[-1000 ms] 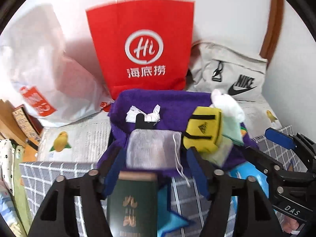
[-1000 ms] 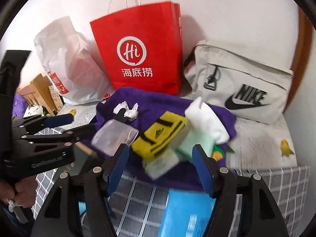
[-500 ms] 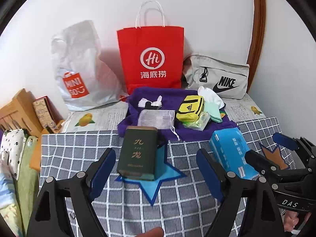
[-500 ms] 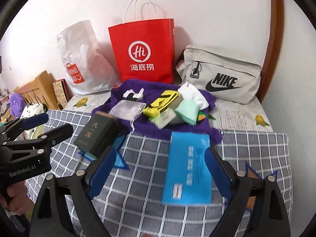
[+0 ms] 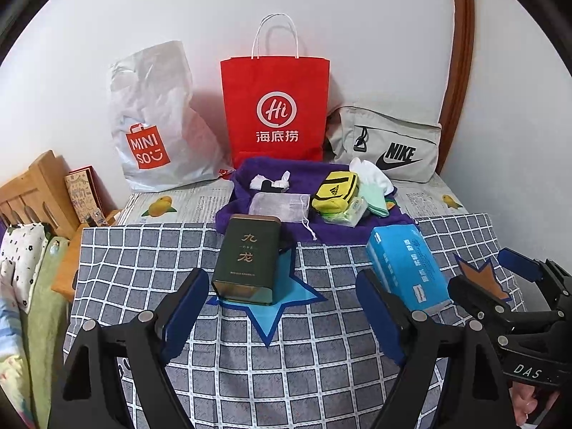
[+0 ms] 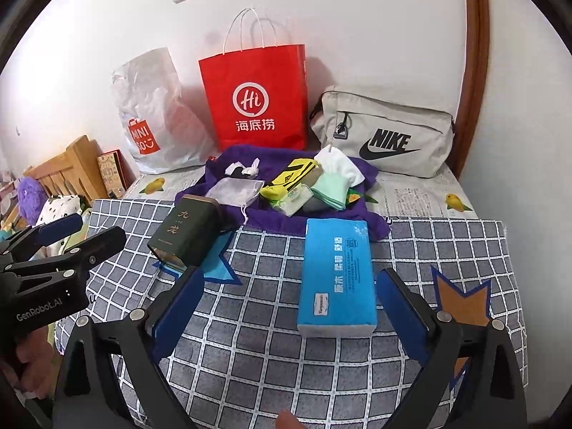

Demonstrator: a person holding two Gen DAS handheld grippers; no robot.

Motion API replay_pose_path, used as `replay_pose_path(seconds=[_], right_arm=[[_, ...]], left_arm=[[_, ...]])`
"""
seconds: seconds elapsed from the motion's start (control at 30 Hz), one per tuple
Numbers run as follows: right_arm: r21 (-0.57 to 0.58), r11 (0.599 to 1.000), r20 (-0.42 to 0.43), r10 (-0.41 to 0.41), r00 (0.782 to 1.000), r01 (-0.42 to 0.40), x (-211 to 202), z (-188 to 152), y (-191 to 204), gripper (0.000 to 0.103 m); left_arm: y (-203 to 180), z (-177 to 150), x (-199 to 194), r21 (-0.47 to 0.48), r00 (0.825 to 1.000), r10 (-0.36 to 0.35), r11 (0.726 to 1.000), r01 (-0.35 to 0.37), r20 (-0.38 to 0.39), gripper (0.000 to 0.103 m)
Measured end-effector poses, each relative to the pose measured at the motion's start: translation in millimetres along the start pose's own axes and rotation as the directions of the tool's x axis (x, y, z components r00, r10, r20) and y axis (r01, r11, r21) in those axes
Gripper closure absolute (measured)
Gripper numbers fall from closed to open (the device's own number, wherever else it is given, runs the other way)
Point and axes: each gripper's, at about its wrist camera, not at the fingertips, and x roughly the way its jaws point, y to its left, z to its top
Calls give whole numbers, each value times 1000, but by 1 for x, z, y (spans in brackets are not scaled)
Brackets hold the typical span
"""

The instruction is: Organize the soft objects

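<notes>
Both the left gripper (image 5: pixel 282 307) and the right gripper (image 6: pixel 289 302) are spread wide and hold nothing, near the blue tissue pack (image 6: pixel 336 275).

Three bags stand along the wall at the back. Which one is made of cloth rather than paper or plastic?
The grey Nike bag on the right, with a zipper and black logo. The red paper bag has string handles; the white Miniso bag is crinkled plastic.

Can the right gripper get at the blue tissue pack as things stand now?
Probably yes. The right gripper is open, and the blue tissue pack lies flat on the checked cloth just ahead of its fingers, with nothing between them.
</notes>
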Motion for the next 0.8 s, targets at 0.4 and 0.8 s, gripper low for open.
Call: replay_pose_path(seconds=[0.4, 0.8], right_arm=[[-1, 1000, 2, -3, 1000, 3, -6, -4, 3, 7], [-12, 1000, -4, -7, 1000, 7, -7, -6, 9, 7]], left_arm=[[1, -3, -6, -4, 1000, -6, 1000, 6, 0, 20], [5, -3, -8, -7, 1000, 2, 1000, -2, -4, 20]])
